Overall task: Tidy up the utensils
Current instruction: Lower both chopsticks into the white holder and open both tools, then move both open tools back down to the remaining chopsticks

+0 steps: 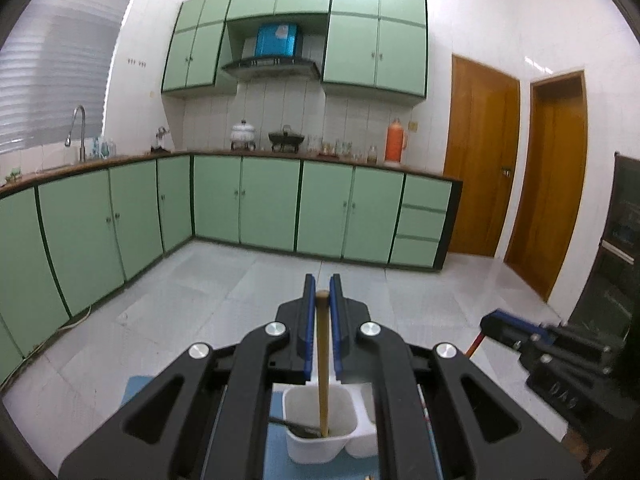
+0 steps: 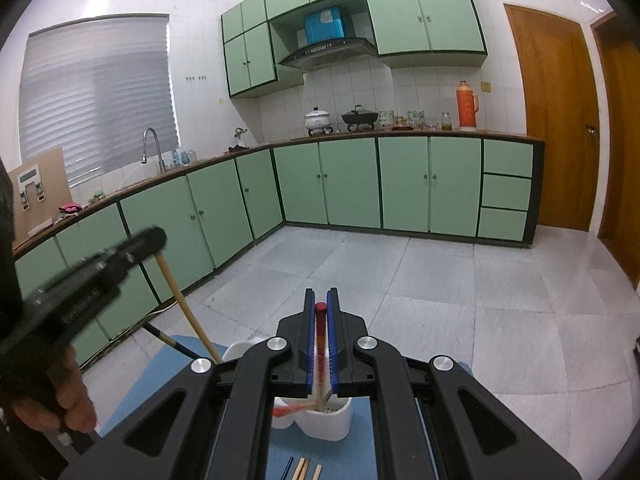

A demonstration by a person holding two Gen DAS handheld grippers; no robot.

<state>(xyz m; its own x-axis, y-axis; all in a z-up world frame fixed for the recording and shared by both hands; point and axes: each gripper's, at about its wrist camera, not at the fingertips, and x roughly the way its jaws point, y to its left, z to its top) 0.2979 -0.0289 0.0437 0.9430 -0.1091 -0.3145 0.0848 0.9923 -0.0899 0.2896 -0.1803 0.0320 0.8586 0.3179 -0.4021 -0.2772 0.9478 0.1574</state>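
My left gripper (image 1: pixel 322 282) is shut on the top of a wooden stick (image 1: pixel 323 360). The stick stands upright, its lower end inside a compartment of the white utensil holder (image 1: pixel 316 446). My right gripper (image 2: pixel 320 295) is shut on a red-topped stick (image 2: pixel 320 322) that reaches down into another compartment of the holder (image 2: pixel 334 424). In the right wrist view the left gripper (image 2: pixel 154 240) shows blurred at the left with the wooden stick (image 2: pixel 188 312) slanting down toward the holder. The right gripper (image 1: pixel 504 330) appears at the right of the left wrist view.
The holder stands on a blue mat (image 2: pixel 168 364). A dark-handled utensil (image 2: pixel 166 336) pokes out leftward from the holder. Loose chopsticks (image 2: pixel 304 469) lie on the mat near the front. A metal spoon (image 1: pixel 286 424) rests in the holder. Green kitchen cabinets (image 1: pixel 268 200) stand far behind.
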